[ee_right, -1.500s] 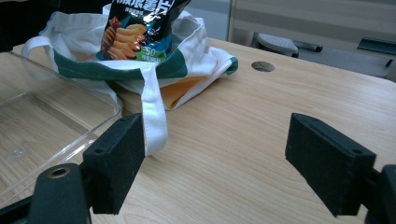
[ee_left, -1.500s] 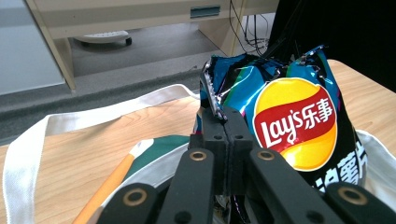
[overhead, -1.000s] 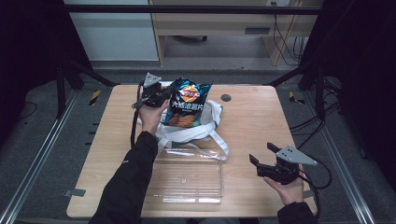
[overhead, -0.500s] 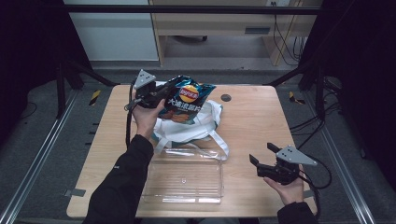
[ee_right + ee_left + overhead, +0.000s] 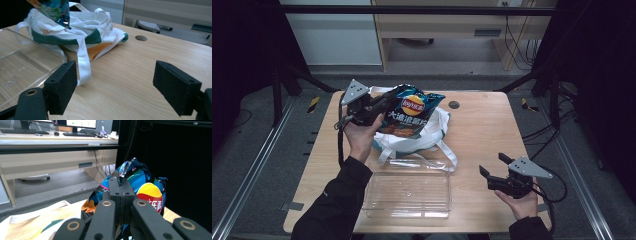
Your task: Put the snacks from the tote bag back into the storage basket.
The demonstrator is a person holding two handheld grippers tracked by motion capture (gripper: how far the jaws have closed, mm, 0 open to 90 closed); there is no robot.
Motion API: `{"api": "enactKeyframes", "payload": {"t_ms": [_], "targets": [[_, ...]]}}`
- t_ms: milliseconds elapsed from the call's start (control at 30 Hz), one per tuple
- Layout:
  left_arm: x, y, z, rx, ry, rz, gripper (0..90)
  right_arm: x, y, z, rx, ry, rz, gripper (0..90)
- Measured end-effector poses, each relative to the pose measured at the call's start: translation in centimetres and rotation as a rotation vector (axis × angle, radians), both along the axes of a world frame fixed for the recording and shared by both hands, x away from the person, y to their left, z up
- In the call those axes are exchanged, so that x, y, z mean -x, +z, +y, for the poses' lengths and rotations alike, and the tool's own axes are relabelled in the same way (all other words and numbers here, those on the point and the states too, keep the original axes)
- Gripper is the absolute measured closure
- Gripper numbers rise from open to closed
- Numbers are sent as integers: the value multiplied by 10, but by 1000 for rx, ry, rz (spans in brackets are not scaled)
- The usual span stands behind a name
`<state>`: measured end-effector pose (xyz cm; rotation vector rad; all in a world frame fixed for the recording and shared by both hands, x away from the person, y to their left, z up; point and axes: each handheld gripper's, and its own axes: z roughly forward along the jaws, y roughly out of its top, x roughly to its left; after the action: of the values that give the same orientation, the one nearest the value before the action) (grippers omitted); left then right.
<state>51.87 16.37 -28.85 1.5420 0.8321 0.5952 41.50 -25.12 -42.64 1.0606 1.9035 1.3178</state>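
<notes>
A blue chip bag (image 5: 412,112) hangs tilted above a white tote bag (image 5: 427,135) at the back middle of the table. My left gripper (image 5: 384,102) is shut on the bag's crimped upper edge. In the left gripper view the jaws (image 5: 121,185) meet on the foil and the chip bag (image 5: 147,192) hangs behind them. My right gripper (image 5: 493,165) rests open above the table's front right, with nothing between its pads (image 5: 113,87). In the right gripper view the tote bag (image 5: 82,32) lies ahead, with the chip bag's lower corner (image 5: 53,10) over it.
A clear plastic tray (image 5: 409,192) sits at the front middle, and its corner (image 5: 22,65) is left of my right jaws. A tote strap (image 5: 83,60) trails toward the tray. A round cable hole (image 5: 454,105) is in the tabletop behind the tote.
My left hand has shifted a little left with the chip bag in its grip, tilting the bag. The right gripper has stayed still and open.
</notes>
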Motion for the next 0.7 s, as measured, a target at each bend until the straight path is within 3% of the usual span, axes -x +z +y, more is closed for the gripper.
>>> {"api": "enactKeyframes", "payload": {"t_ms": [367,700], "targets": [[42,9,8,-2,-11,-22,900,0,0,-1,4,-6,-6,195],[72,10,15,23,-38,-27,900,0,-1,-1,7,-7,-5,195]]}}
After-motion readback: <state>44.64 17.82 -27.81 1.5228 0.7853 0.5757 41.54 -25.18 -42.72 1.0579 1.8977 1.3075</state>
